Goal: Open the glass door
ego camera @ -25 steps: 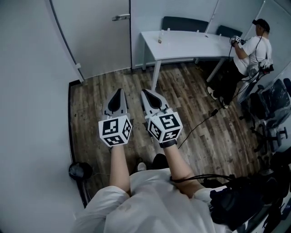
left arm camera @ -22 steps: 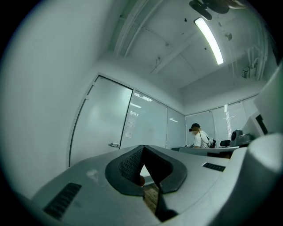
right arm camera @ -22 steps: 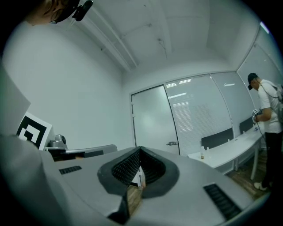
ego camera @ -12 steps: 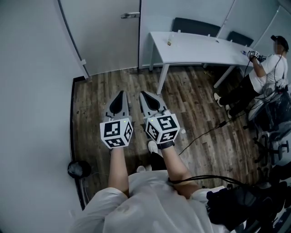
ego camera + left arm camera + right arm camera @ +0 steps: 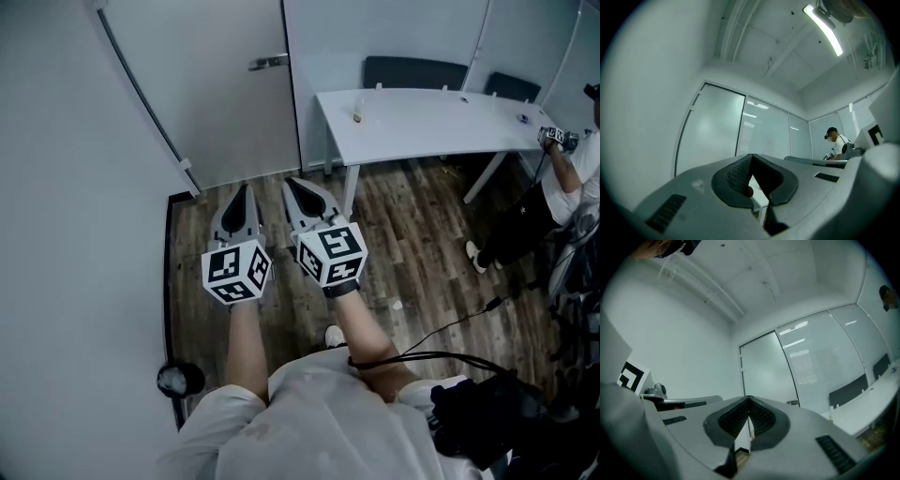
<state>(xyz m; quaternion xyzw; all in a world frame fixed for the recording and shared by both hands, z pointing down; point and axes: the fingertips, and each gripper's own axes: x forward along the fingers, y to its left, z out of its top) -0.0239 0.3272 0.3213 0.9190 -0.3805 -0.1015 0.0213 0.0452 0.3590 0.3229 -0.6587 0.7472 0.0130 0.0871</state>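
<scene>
The frosted glass door [image 5: 220,89] stands shut ahead, with a metal lever handle [image 5: 269,63] at its right edge and a hinge [image 5: 187,166] low on its left. My left gripper [image 5: 241,194] and right gripper [image 5: 299,187] are held side by side above the wood floor, pointing at the door and well short of it. Both are shut with nothing between the jaws. In the left gripper view the gripper [image 5: 751,158] faces the door panel [image 5: 710,133]. The right gripper [image 5: 748,401] has the door [image 5: 764,373] and its handle [image 5: 792,402] in front of it.
A plain wall [image 5: 66,234] runs along the left. A white desk [image 5: 441,122] with a small bottle [image 5: 357,114] stands right of the door, with dark chairs [image 5: 412,70] behind. A person [image 5: 574,178] sits at far right. A cable [image 5: 459,323] crosses the floor; a black round object [image 5: 180,380] lies by the wall.
Both grippers have moved forward towards the door together, still shut. The door, its handle and the desk now appear closer and lower in the head view.
</scene>
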